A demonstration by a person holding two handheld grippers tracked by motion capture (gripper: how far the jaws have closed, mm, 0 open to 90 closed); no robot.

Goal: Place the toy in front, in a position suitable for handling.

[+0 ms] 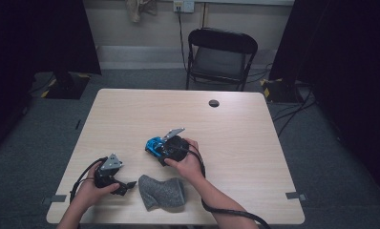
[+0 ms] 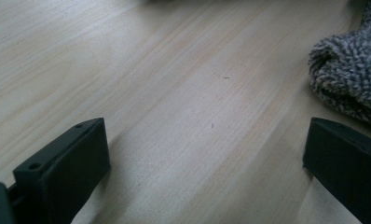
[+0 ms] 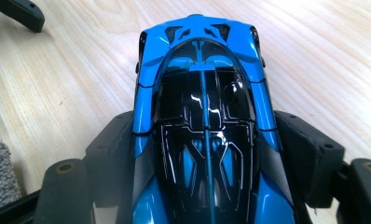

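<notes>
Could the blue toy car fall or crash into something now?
Maybe. The right gripper squeezes the blue toy car only by its smooth, glossy sides, so it could slip out. The grey sock and the open left gripper lie close by on the table, so the car might bump them.

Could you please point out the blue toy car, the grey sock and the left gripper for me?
blue toy car (image 3: pixel 204 116): right gripper view, black roof.
grey sock (image 1: pixel 162 192): high view, its middle.
left gripper (image 2: pixel 207 163): left gripper view, midway between its fingertips.

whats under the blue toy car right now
The blue toy car is gripped by the right gripper above bare table. The spot directly beneath it, and its wheels, are hidden by its body.
</notes>
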